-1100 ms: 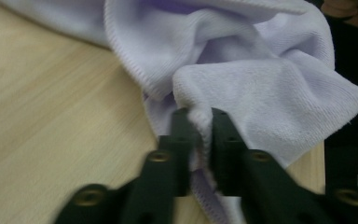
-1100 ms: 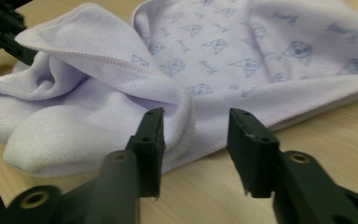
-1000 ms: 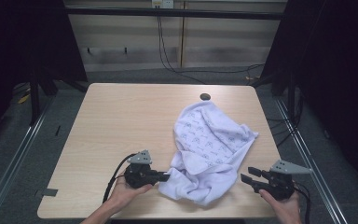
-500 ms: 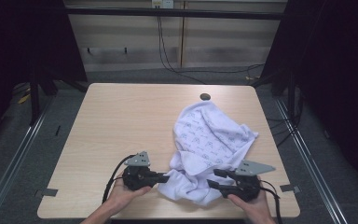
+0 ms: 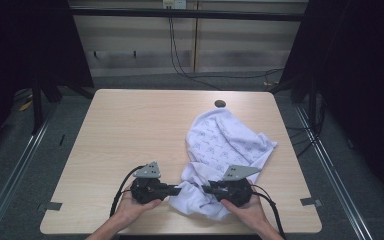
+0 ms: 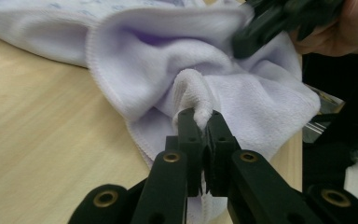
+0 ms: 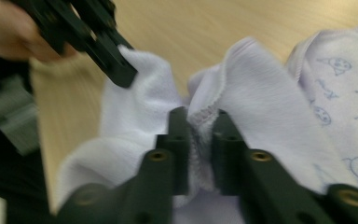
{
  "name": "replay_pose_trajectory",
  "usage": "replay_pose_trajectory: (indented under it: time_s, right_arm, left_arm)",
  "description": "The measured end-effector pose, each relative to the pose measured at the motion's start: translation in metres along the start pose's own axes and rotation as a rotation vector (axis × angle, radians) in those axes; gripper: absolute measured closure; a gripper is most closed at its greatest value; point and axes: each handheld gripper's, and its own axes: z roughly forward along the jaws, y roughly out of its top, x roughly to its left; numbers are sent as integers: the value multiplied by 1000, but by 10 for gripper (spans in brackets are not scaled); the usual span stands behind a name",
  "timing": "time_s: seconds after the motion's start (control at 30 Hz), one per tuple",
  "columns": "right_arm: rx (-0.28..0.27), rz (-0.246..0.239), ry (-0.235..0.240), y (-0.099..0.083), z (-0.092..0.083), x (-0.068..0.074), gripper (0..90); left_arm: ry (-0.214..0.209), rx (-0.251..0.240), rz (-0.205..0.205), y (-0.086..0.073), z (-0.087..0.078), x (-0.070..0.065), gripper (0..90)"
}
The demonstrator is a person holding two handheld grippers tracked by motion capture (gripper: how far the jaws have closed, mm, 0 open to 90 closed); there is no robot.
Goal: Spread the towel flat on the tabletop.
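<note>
1. Lying crumpled toward the table's (image 5: 130,130) near right corner, the white printed cloth (image 5: 225,145) reaches back toward the middle of the far edge.
2. The left gripper (image 6: 200,122) is clamped on a bunched fold of hem at the cloth's near edge.
3. The right gripper (image 7: 200,122) pinches a stitched edge just beside it, jaws closed on fabric.
4. Both grips sit close together, probably to find the hem and spread the cloth apart.

High view above table (image 5: 130,130) looking forward-down, both gripper views close, sharing cloth (image 5: 225,145)
</note>
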Motion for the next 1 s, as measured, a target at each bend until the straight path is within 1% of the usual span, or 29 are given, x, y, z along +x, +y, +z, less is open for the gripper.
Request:
replay_pose_trajectory:
  time_s: [0.03,0.07,0.1,0.13,0.17,0.23,0.27,0.3,0.33,0.37,0.4,0.43,0.47,0.5,0.53,0.57,0.6,0.63,0.67,0.7,0.73,0.77,0.8,0.83,0.87,0.9,0.93,0.97,1.0]
  right_arm:
    - [-33,28,17,1,-7,-3,842]
    - [-57,49,20,3,-13,-6,850]
    - [-103,84,23,4,-27,-11,854]
    - [-131,102,3,5,-38,-15,857]
    - [-146,101,-27,3,-50,-19,859]
    - [-174,133,-73,-4,-72,-29,861]
    - [-181,155,-107,-11,-84,-34,861]
    - [-180,172,-128,-19,-95,-39,861]
    - [-167,203,-168,-34,-110,-44,861]
    - [-153,219,-186,-43,-115,-46,861]
    - [-129,234,-205,-54,-121,-48,861]
    - [-108,246,-218,-62,-124,-49,861]
    - [-71,276,-232,-73,-128,-51,861]
    - [-61,287,-243,-77,-130,-52,860]
    - [-55,295,-256,-80,-134,-52,860]
    - [-59,296,-255,-80,-135,-52,860]
    - [-63,297,-255,-80,-135,-52,860]
    - [-61,294,-248,-78,-133,-52,860]
    - [-57,283,-248,-77,-130,-52,860]
    - [-52,275,-248,-75,-128,-53,860]
    - [-44,273,-243,-74,-125,-54,860]
    - [-43,271,-237,-72,-122,-54,860]
    - [-41,263,-235,-71,-120,-55,859]
    - [-39,263,-229,-70,-118,-56,859]
    - [-36,262,-227,-69,-117,-56,858]
    - [-38,264,-223,-69,-116,-57,857]
    - [-39,262,-220,-68,-115,-58,857]
    - [-39,261,-217,-68,-115,-58,856]
    - [-40,259,-212,-68,-114,-59,856]
  left_arm:
    - [13,-4,0,0,-3,1,875]
    - [34,-17,-7,-1,-10,3,875]
    - [54,-28,-10,-2,-17,6,875]
    - [78,-43,-15,-3,-25,8,875]
    - [95,-60,-20,-4,-33,10,875]
    - [131,-76,-8,-6,-46,11,876]
    - [144,-68,23,-8,-53,8,876]
    - [143,-59,47,-13,-58,2,876]
    - [132,-49,54,-17,-60,-1,875]
    - [107,-25,61,-22,-60,-4,875]
    - [97,-5,64,-26,-58,-8,874]
    - [74,45,71,-32,-55,-12,874]
    - [52,73,70,-35,-52,-14,873]
    - [17,112,74,-38,-49,-17,870]
    - [-3,119,73,-39,-48,-19,859]
    - [-15,118,64,-38,-47,-19,831]
    - [-27,102,54,-36,-48,-18,742]
    - [-24,83,38,-33,-48,-15,655]
    - [-28,66,22,-30,-49,-12,606]
    - [-37,34,0,-27,-51,-6,585]
    - [-53,-8,-37,-22,-52,4,572]
    - [-54,-24,-53,-19,-52,11,571]
    - [-34,-46,-81,-15,-50,21,589]
    - [-24,-42,-85,-13,-47,27,620]
    - [-8,-25,-90,-10,-40,34,649]
    - [18,-1,-92,-9,-32,39,660]
    - [22,14,-94,-8,-24,45,660]
    - [12,38,-108,-10,-16,49,652]
    - [23,75,-106,-11,-9,51,628]
